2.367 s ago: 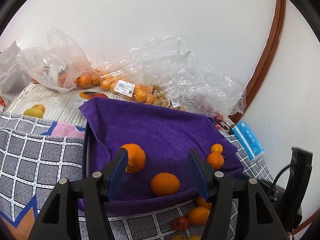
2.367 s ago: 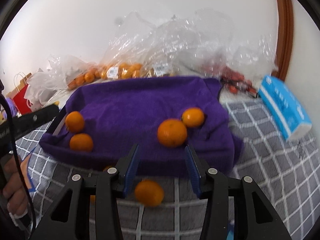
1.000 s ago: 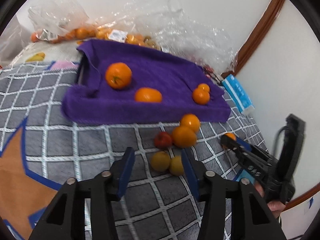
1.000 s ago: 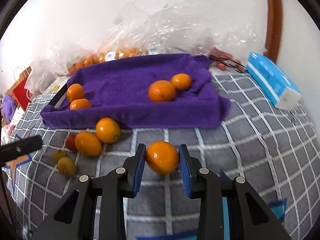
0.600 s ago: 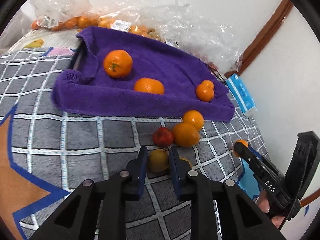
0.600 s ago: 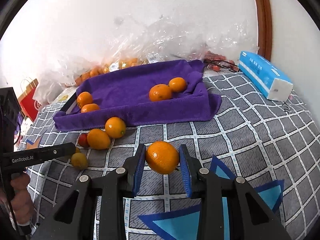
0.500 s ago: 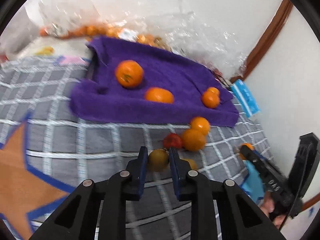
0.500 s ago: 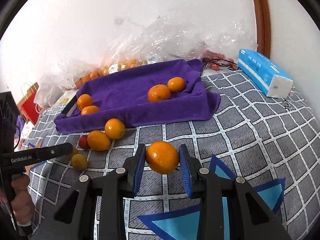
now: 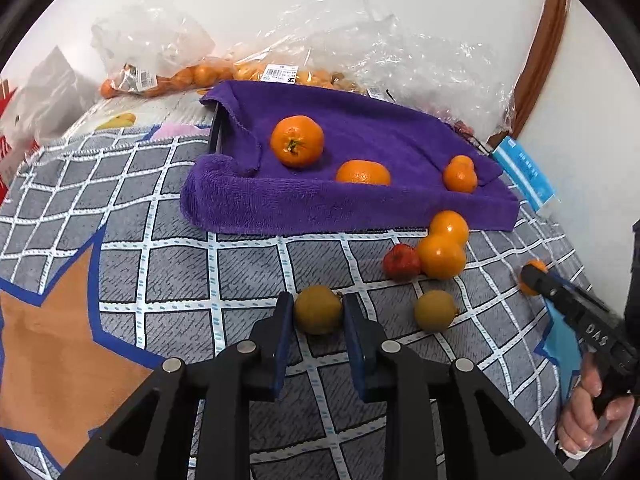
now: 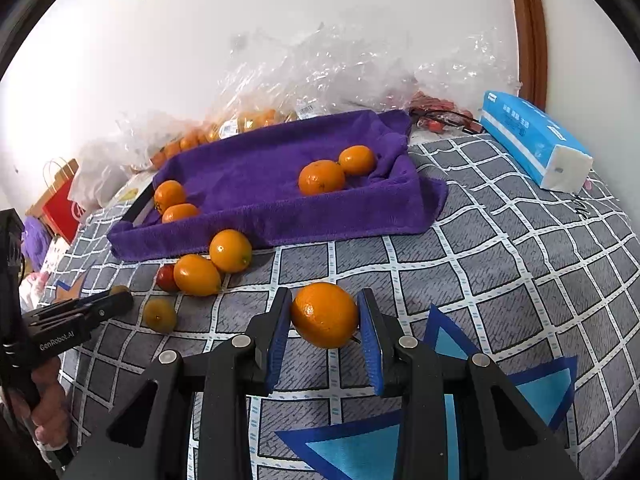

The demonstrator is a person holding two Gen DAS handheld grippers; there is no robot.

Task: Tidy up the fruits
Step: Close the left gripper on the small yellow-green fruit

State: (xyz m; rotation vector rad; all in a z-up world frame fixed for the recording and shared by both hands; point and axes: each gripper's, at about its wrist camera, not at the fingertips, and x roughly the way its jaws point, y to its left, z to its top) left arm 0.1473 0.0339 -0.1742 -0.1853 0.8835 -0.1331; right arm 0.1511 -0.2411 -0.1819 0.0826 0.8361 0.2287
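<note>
our left hand-held gripper (image 9: 317, 322) grips a yellow-green fruit (image 9: 318, 309) between its blue pads, and our right hand-held gripper (image 10: 323, 322) grips an orange (image 10: 324, 315). ahead of both lies the purple towel tray (image 10: 344, 216) holding four oranges. just before it, two oranges (image 10: 214, 264), a red fruit (image 9: 401, 262) and another yellow-green fruit (image 9: 435, 310) rest on the checked cloth (image 9: 180, 264).

Black claw (image 9: 318, 316), blue pads (image 9: 285, 320).

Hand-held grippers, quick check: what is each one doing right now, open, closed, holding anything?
Left hand-held gripper: closed on a yellow-brown fruit.
Right hand-held gripper: closed on an orange.
</note>
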